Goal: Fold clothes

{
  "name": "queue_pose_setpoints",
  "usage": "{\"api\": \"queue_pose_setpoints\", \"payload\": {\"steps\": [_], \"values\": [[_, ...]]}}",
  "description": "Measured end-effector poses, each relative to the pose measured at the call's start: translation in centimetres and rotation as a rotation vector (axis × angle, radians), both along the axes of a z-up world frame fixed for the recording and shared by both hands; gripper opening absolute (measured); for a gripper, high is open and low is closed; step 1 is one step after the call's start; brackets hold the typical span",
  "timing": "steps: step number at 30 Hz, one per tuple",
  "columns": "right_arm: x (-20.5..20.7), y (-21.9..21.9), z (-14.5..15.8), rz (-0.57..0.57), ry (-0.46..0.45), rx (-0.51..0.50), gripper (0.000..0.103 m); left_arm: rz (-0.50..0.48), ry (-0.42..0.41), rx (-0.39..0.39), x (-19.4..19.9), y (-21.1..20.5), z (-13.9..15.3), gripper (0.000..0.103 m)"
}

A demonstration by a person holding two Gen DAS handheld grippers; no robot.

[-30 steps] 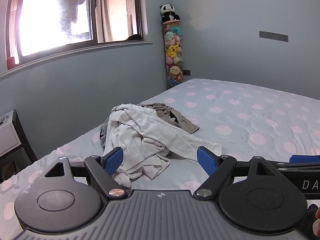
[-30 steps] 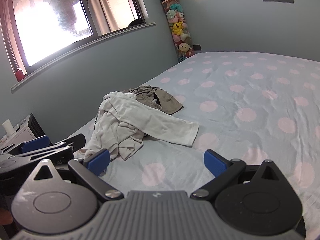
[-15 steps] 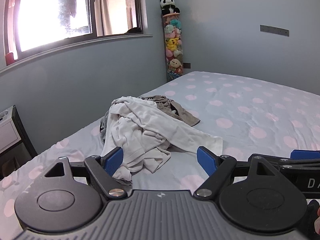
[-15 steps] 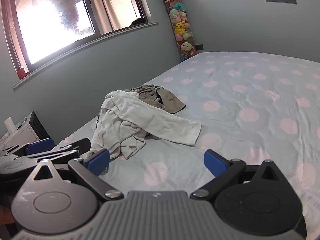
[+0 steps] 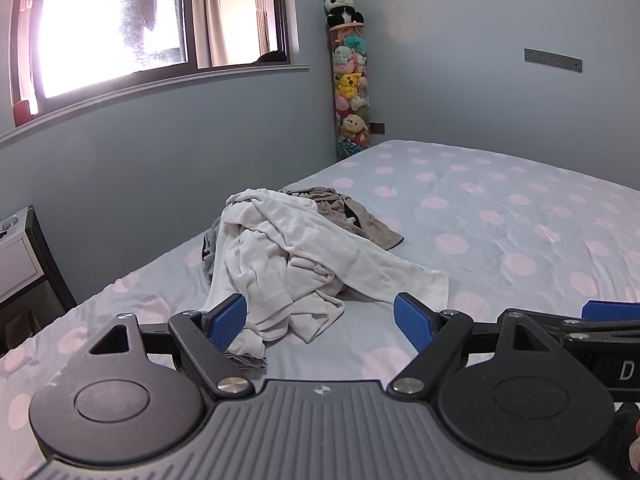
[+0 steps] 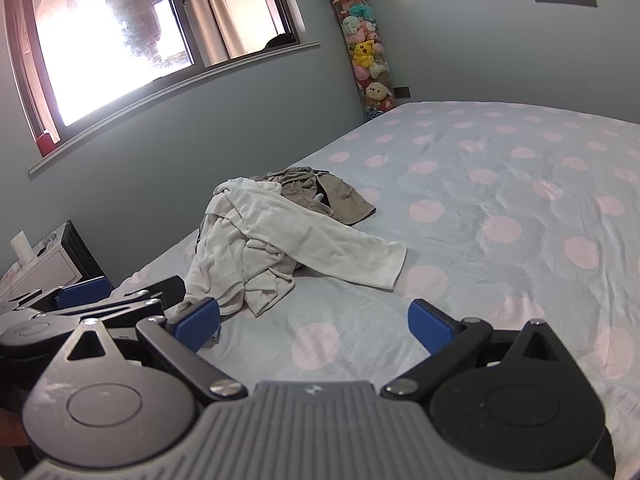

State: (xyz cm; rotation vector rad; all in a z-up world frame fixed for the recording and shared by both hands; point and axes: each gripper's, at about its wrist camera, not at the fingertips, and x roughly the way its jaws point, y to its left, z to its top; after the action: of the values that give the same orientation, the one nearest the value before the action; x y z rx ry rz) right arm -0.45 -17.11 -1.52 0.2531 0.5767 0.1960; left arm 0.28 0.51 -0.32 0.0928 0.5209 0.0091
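I hold both grippers low and level over the near end of the bed, side by side, pointing toward the heap of clothes. My left gripper [image 5: 320,316] has its blue-padded fingers [image 5: 226,316] spread wide and grips nothing; its left pad appears in front of the near hem of the crumpled white cotton garment [image 5: 296,264], though I cannot tell whether it touches the cloth. My right gripper [image 6: 316,324] is just as wide apart and empty, hovering over bare sheet just beside the heap's near edge, with its own blue pads clear of the fabric. In the right wrist view the left gripper shows at the left, close to the heap's near corner.

The white garment lies bunched on the grey bedsheet with pink polka dots [image 5: 520,240], one long sleeve stretched out toward the right of the heap. Behind it, touching it, lies a rumpled grey-brown garment [image 5: 360,220], and a darker grey piece [image 5: 208,244] peeks out at the heap's left side.

Beyond the heap, in the corner of the blue-grey walls, stands a tall clear tube filled with plush toys [image 5: 350,88] with a panda toy [image 5: 340,8] on top. Left of the heap, off the bed, stands a white and black bedside cabinet [image 5: 24,256], under a bright sliding window [image 5: 160,28].
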Motion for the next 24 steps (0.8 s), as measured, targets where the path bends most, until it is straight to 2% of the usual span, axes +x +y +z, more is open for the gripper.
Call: {"api": "queue_pose_setpoints", "payload": {"steps": [18,24], "values": [[0.1,0.2,-0.1,0.013,-0.003,0.009,0.101,0.003,0.026,-0.026,0.6,0.4,-0.2,0.081],[1.9,0.4,0.7,0.072,-0.013,-0.028,0.101,-0.019,0.06,-0.06,2.4,0.9,0.7,0.081]]}}
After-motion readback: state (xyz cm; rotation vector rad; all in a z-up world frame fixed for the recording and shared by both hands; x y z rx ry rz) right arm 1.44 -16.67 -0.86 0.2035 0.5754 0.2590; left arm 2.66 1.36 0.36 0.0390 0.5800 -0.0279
